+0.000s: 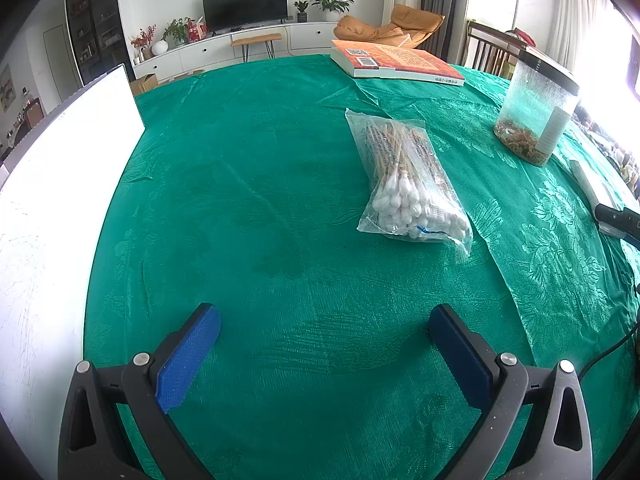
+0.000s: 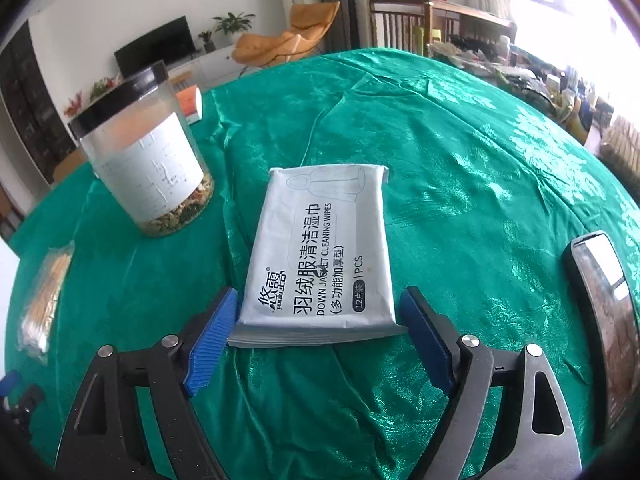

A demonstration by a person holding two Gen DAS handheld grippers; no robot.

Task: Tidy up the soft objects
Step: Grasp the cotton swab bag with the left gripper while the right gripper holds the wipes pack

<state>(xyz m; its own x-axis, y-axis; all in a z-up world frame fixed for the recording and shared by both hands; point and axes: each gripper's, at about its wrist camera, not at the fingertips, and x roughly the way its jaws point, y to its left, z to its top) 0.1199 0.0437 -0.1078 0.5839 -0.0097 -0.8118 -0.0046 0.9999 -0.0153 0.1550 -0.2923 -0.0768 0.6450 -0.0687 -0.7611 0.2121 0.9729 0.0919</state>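
Observation:
A grey pack of cleaning wipes (image 2: 320, 248) lies flat on the green tablecloth (image 2: 460, 184). My right gripper (image 2: 318, 297) is open, its blue fingertips standing on either side of the pack's near end, close to its edges without squeezing it. A clear bag of cotton swabs (image 1: 408, 184) lies right of centre in the left wrist view, and the same swab bag (image 2: 44, 300) shows at the far left of the right wrist view. My left gripper (image 1: 324, 316) hangs open over bare cloth, well short of the bag, with nothing between its fingers.
A clear jar with a black lid (image 2: 148, 160) stands left of the wipes and behind the swab bag. An orange book (image 1: 396, 64) lies at the table's far edge. A white board (image 1: 60, 200) borders the left side. A shiny dark-rimmed object (image 2: 600, 300) lies at the right.

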